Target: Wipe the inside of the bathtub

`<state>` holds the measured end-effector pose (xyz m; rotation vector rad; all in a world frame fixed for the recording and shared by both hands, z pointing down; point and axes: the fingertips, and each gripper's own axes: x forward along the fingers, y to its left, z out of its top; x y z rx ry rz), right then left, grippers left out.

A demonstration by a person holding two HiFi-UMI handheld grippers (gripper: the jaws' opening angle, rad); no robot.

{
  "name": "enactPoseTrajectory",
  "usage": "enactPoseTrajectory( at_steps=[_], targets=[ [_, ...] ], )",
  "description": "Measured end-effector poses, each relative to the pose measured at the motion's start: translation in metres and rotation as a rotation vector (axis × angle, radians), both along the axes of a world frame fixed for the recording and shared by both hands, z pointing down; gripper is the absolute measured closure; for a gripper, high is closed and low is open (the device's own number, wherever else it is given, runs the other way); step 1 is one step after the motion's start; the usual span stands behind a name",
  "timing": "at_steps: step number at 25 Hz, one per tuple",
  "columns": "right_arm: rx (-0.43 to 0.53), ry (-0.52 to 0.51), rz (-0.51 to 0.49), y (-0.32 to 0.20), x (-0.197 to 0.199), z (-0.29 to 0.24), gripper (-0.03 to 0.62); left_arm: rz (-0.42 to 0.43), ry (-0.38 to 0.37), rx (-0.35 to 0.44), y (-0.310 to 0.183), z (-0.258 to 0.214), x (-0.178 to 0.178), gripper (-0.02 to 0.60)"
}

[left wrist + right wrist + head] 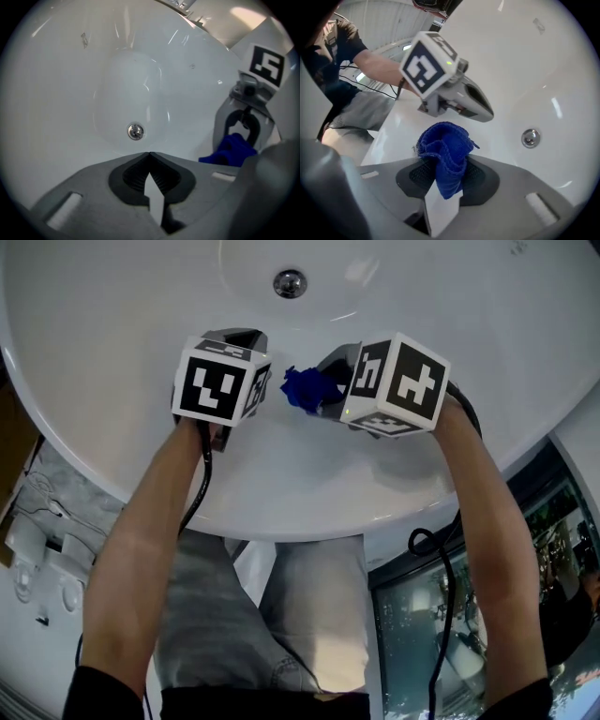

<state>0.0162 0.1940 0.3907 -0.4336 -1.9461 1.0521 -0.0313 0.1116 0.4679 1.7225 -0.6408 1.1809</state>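
The white bathtub (112, 324) curves below me, its chrome drain (290, 283) at the top of the head view. A bunched blue cloth (446, 152) is pinched in my right gripper (445, 161), which is shut on it above the tub's near rim. The cloth (308, 388) shows between the two grippers in the head view. My left gripper (149, 153) is shut with nothing in it and points at the drain (135, 131). From the left gripper view the right gripper (241, 140) with the cloth (232, 150) is at the right.
The tub's near rim (281, 512) runs across the head view, with the person's legs and grey trousers (272, 615) below it. Cables (441, 615) hang from both grippers. White items lie on the floor at the left (37, 549). A dark glass panel (506, 596) stands at the right.
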Motion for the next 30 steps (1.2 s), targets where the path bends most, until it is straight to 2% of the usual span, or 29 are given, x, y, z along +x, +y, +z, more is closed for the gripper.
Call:
enactPoseTrajectory(
  at_steps=[5,12,17,22,28,30],
  targets=[
    [0.067,0.111,-0.079,-0.022,0.011,0.062,0.459,-0.010,0.003,0.010,0.003,0.007,0.001,0.580],
    [0.231,0.225,0.006,-0.064,0.015,0.131,0.461,-0.051,0.015,0.002,0.007,0.015,-0.001,0.580],
    [0.332,0.335,-0.093,-0.067,0.026,0.177,0.459,-0.046,0.026,0.017,0.005,0.016,-0.005,0.580],
    [0.468,0.334,-0.148,-0.071,0.025,0.186,0.459,-0.063,0.045,0.021,0.002,0.014,0.001,0.580],
    [0.410,0.381,-0.167,-0.059,0.037,0.193,0.459,-0.058,0.056,0.020,0.002,0.014,0.005,0.580],
    [0.326,0.376,-0.173,-0.041,0.040,0.191,0.459,-0.056,0.053,0.017,0.003,0.014,0.005,0.580]
  ],
)
